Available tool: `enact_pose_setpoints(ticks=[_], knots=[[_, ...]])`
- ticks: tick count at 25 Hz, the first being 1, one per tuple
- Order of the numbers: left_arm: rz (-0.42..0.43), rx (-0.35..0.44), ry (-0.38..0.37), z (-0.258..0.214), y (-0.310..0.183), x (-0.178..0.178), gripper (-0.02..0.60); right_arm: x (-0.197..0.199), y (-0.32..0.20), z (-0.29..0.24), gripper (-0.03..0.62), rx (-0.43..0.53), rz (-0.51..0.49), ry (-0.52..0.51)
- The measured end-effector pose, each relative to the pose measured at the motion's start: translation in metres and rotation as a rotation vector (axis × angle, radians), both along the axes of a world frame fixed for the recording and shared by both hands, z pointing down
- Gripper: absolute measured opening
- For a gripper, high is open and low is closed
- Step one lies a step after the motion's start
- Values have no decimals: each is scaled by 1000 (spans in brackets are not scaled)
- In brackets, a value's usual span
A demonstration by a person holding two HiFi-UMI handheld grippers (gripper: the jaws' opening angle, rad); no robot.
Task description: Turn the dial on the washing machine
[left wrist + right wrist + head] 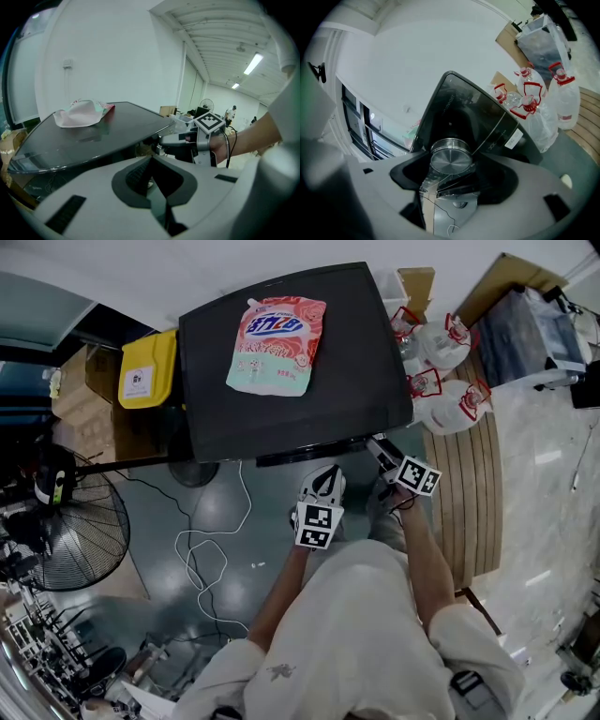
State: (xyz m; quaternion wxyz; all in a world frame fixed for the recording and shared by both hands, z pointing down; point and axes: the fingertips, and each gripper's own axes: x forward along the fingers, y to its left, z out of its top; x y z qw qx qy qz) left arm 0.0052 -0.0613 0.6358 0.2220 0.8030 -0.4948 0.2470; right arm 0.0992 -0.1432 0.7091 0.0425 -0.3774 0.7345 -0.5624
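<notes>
1. Dial (450, 160), a brushed-metal knob on the front panel of the black washing machine (464, 108), is sitting in the right gripper view between the right tongs (449, 180). They are standing spread to either side of it and not visibly pinching it. If the wrist is rolling while the grip is this loose, the pads are likely sliding round the smooth rim and the knob is going nowhere. Closing off-centre risks catching only the rim's edge and popping off.

2. In the left gripper view the left tongs (157, 204) are pressed together on nothing, hanging just below the machine's front edge. The right tongs are reaching in under that edge close by. An idle left hand drifting upward risks bumping the lid or the cable running along the other wrist.

3. In the head view the person is standing at the machine's front with both grippers near its edge. A detergent pouch (277, 343) is lying on the lid, well back from them. The lid's overhang is hiding the knob here, so alignment is being judged half blind. A hard push could be mistaken for a turn.
</notes>
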Motion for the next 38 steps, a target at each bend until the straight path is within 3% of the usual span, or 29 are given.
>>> enact_pose_setpoints(ticks=[3, 18, 21, 28, 38], knots=[[3, 1, 1, -1, 0, 1, 12, 4, -1, 3, 333, 17, -15, 71], [10, 5, -5, -3, 1, -1, 12, 1, 5, 5, 345, 306, -284, 813], [7, 0, -8, 1, 2, -2, 12, -2, 6, 5, 339, 348, -308, 910], [6, -2, -9, 2, 2, -4, 12, -2, 5, 8, 282, 333, -285, 981], [4, -8, -5, 2, 4, -5, 12, 2, 5, 7, 281, 276, -256, 864]])
